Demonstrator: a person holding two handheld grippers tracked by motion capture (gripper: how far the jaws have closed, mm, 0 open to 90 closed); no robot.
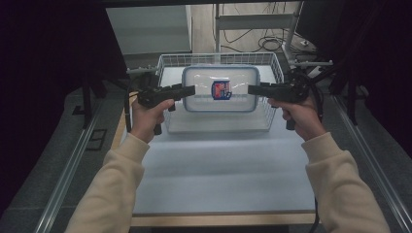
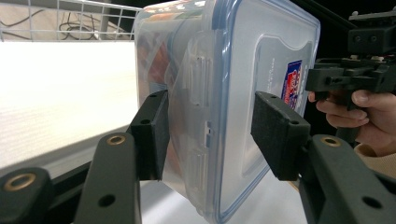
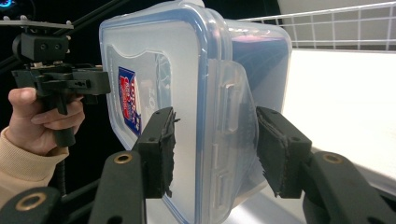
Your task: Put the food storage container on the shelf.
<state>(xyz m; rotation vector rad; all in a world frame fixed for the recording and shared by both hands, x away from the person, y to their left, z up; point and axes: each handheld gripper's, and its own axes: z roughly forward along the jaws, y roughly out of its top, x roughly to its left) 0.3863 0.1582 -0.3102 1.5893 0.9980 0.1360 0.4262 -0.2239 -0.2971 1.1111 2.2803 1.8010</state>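
The box [image 1: 220,89], a clear lidded tub with a blue seal and a red-and-blue label, hangs above the wire basket [image 1: 167,62], toward the table's 12 o'clock, carried by its two short ends. The left gripper [image 1: 190,90] takes the end at 9 o'clock and the right gripper [image 1: 251,89] the end at 3 o'clock. In both gripper views the pads [image 2: 150,135] clamp across lid and base over the side latch, so each pair of jaws is closed on the box.

The likely trouble is a slip. The plastic looks smooth and the latch flaps are ridged and may give, so the pads could skate off if either hand tilts or pulls outward. If the hands move unevenly, the box could twist and one end could drop onto the basket rim. A pad pressing a latch flap might also pop it open.

The basket stands on the white table [image 1: 223,165].
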